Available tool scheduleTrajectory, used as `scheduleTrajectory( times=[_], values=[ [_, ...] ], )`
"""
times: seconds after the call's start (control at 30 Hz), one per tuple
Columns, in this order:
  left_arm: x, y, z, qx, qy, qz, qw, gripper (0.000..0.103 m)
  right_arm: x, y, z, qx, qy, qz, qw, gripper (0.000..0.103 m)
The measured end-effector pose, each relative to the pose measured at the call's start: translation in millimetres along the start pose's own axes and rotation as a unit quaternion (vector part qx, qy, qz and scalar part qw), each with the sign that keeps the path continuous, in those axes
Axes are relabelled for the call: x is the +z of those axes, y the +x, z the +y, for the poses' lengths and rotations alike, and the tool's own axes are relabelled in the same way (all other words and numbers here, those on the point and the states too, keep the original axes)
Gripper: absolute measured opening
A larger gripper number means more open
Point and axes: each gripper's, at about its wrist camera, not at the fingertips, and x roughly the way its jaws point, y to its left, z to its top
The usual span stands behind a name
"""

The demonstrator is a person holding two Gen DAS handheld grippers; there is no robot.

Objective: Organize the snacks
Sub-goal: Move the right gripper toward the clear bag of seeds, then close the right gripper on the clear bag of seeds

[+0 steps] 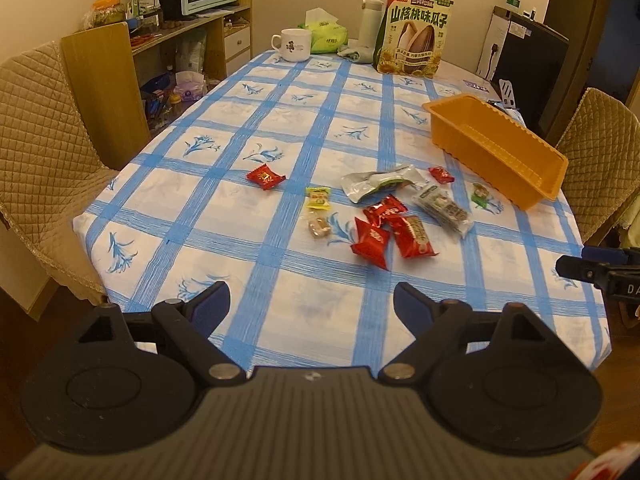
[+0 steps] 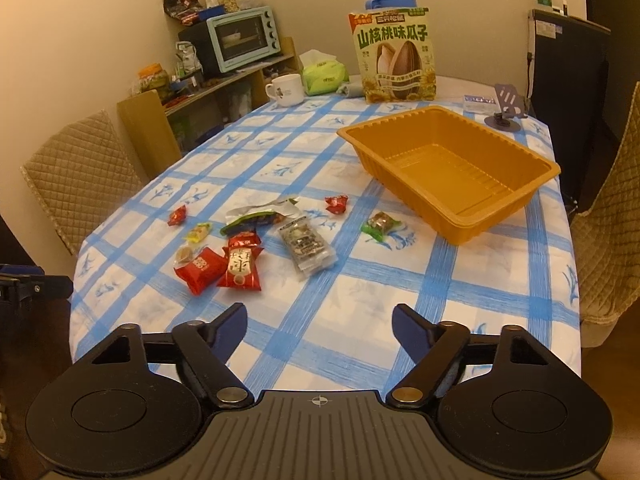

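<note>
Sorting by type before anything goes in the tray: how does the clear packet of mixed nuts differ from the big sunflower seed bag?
The clear packet lies flat near the front of the table; the sunflower seed bag stands upright at the far end. The clear packet shows its contents through the wrapper; the seed bag is opaque, green and printed with large seeds. The packet looks far smaller than the bag. Both are sealed snacks, outside the orange tray.

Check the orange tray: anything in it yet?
Empty. The orange tray shows only its bare ribbed floor; every snack still lies on the tablecloth.
</note>
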Motion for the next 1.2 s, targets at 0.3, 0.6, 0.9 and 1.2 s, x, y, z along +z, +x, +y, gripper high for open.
scheduleTrajectory(
  times=[0.3, 0.6, 0.9, 1.2],
  values=[
    [8.3, 29.4, 18.7, -0.008, -0.001, 0.003, 1.0, 0.079, 10.5, 34.3, 7.9, 0.015, -0.029, -0.004, 0.999, 0.058],
    [16.6, 55.2, 18.3, -0.003, -0.009, 0.009, 0.9999, 0.075, 31.1, 81.3, 6.7, 0.032, -0.073, 0.004, 0.997, 0.058],
    [26.4, 81.8, 15.9, 0.012, -0.029, 0.02, 0.9993, 0.069, 49.9, 138.1, 2.1, 0.057, -0.122, 0.027, 0.991, 0.055],
    [35.8, 104.4, 13.4, 0.028, -0.043, 0.031, 0.9982, 0.068, 57.1, 181.9, 6.8, 0.064, -0.161, 0.046, 0.984, 0.051]
  ],
)
